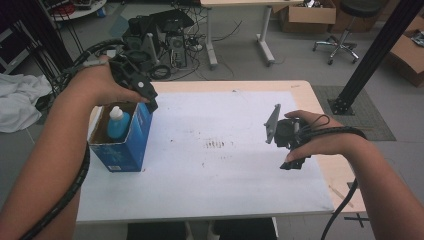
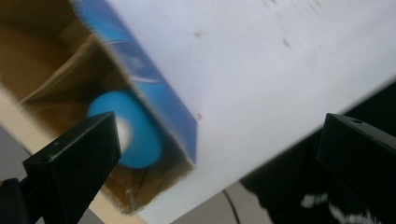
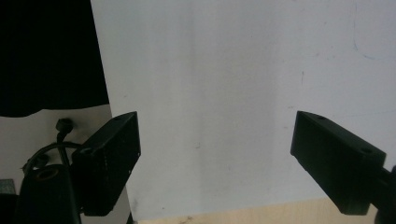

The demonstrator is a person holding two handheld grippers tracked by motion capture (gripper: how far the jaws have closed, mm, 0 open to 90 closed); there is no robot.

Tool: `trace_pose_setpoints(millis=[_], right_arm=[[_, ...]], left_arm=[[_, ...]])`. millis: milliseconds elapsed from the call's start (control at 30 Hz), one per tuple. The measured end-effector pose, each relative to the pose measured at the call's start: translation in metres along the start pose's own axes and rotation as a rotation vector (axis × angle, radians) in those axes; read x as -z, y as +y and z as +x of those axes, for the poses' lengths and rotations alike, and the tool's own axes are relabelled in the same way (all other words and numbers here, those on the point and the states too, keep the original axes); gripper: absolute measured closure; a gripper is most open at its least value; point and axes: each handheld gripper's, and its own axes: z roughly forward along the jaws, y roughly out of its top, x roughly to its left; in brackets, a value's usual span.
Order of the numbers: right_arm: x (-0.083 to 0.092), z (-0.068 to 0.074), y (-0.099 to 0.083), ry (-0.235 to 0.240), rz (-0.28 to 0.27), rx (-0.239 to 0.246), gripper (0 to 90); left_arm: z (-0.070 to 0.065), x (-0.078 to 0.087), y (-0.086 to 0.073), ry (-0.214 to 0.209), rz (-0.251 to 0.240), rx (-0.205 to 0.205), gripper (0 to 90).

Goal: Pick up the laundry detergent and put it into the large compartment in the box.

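Observation:
An open-topped blue cardboard box [image 1: 125, 150] stands at the left edge of the white mat [image 1: 225, 175]. Inside it a light-blue bottle [image 1: 117, 125] with a white cap stands upright. My left gripper [image 1: 145, 97] hovers just above the box's far right rim, open and holding nothing. In the left gripper view the jaws stand wide apart [image 2: 219, 144], with the box [image 2: 154, 88] and the bottle [image 2: 142, 140] below the left jaw. My right gripper [image 1: 290, 150] hangs over the right side of the mat, open, with bare mat between its jaws [image 3: 217, 154].
The wooden table [image 1: 340, 175] shows around the mat's edges. Beyond the far edge are computer gear and cables [image 1: 160, 35] on the floor, a desk's legs [image 1: 262, 35] and a chair [image 1: 340, 45]. A black post [image 1: 370, 55] rises at right. White cloth [image 1: 17, 100] lies at left.

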Motion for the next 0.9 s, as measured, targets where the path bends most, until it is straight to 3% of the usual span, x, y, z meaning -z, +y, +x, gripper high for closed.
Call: trace_pose_setpoints(millis=[133,200,333,467,600,733,767,900], right_arm=[[0.0,-0.002,0.0,0.006,0.003,-0.006,16.1],[-0.001,-0.003,-0.001,0.005,0.001,-0.013,16.1],[0.001,-0.005,0.0,0.007,0.008,-0.018,16.1],[0.003,-0.006,0.002,0.009,0.012,-0.021,16.0],[0.005,-0.008,0.002,0.005,0.02,-0.021,16.1],[0.008,-0.008,0.003,0.002,0.018,-0.019,16.1],[0.008,-0.008,0.002,0.004,0.016,-0.02,16.1],[0.011,-0.011,0.001,0.006,0.02,-0.023,16.1]], left_arm=[[-0.014,-0.003,0.006,-0.024,-0.014,-0.128,0.1],[-0.021,-0.004,0.009,-0.049,-0.017,-0.174,0.1],[-0.039,-0.006,0.015,-0.053,-0.03,-0.319,0.1],[-0.056,-0.011,0.019,-0.051,-0.02,-0.436,0.1],[-0.075,-0.019,0.022,-0.074,0.049,-0.54,0.1],[-0.092,-0.021,0.022,-0.075,0.04,-0.658,0.1],[-0.098,-0.021,0.021,-0.071,0.041,-0.704,0.1],[-0.111,-0.024,0.019,-0.071,0.046,-0.781,0.1]])
